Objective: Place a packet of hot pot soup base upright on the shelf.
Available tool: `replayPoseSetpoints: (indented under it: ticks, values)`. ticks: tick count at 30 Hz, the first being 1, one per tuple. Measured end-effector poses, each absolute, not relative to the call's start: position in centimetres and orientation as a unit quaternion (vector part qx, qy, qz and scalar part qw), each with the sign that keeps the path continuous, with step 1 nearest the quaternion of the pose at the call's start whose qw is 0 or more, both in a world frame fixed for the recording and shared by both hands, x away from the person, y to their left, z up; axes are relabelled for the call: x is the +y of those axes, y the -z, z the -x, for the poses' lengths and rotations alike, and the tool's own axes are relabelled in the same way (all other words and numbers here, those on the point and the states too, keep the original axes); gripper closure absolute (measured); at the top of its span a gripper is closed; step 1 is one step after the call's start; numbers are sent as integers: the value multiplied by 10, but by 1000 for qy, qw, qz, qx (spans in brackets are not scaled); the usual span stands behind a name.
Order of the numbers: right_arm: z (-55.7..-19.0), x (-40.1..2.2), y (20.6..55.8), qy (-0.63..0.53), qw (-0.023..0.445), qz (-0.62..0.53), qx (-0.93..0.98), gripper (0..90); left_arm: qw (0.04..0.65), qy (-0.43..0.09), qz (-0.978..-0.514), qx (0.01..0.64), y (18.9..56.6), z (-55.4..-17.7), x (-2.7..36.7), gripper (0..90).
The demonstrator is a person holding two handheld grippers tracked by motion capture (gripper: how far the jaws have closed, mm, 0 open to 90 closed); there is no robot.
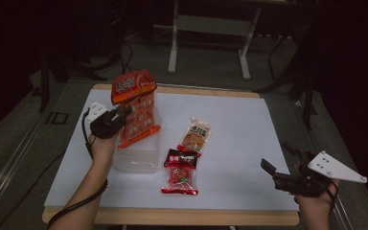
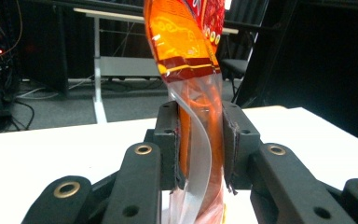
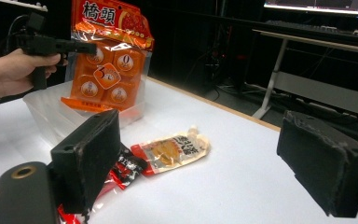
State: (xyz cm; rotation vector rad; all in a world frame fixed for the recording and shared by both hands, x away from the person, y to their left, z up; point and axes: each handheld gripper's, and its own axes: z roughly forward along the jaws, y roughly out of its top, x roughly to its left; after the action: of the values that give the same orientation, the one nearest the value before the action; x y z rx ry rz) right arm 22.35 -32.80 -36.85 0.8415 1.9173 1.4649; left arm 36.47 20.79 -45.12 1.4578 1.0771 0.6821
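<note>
1. While the left gripper [image 1: 122,114] is up off the table, its jaws are clamped on the edge of an orange snack bag [image 1: 135,108], so the bag hangs upright with its red-and-orange top above the jaws and the see-through lower part running down between them. In the left gripper view the clear plastic [image 2: 200,154] is squeezed right between both pads.
2. Below the jaws and the bag sits a clear plastic tub [image 1: 136,158] on the white table [image 1: 249,139]; the bag's bottom edge hangs over the tub's opening. Whether it touches the tub, can't tell.
3. Over on the other side, the right gripper [image 1: 268,168] has its jaws spread wide with nothing between them, hovering near the table's edge, well apart from the bag.
4. Out in front of the right jaws lie a pale orange pouch [image 3: 175,151] and, closer to the left-hand jaw, a red packet [image 3: 126,170]. From above, a second red packet [image 1: 179,181] lies just beside the first one.
</note>
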Motion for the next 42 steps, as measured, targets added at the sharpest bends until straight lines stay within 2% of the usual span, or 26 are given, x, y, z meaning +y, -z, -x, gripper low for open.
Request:
replayPoseSetpoints:
  ticks: [4, 8, 12, 21, 33, 34, 35, 38, 42]
  values:
    - [-224, -327, 370, -547, 287, -316, 720, 133, 560, -286, -627, 459, 452, -363, 212, 712]
    - [-224, -324, 373, -545, 281, -315, 724, 133, 549, -268, -655, 445, 458, -360, 221, 680]
    - [-226, -321, 376, -543, 276, -314, 728, 133, 557, -265, -653, 439, 460, -357, 226, 663]
    - [-226, -319, 379, -541, 272, -314, 731, 133, 554, -266, -651, 445, 460, -353, 231, 465]
    - [-227, -316, 381, -539, 267, -312, 735, 133, 571, -274, -645, 426, 455, -343, 236, 103]
    - [-227, -315, 381, -539, 267, -312, 736, 133, 573, -270, -645, 428, 455, -342, 237, 103]
    - [-227, -315, 382, -539, 266, -312, 736, 135, 574, -259, -647, 430, 455, -341, 238, 55]
    - [-228, -314, 383, -541, 261, -312, 736, 135, 570, -257, -653, 426, 453, -332, 239, 20]
    - [-230, -312, 385, -539, 261, -312, 737, 136, 568, -258, -658, 421, 448, -322, 241, 20]
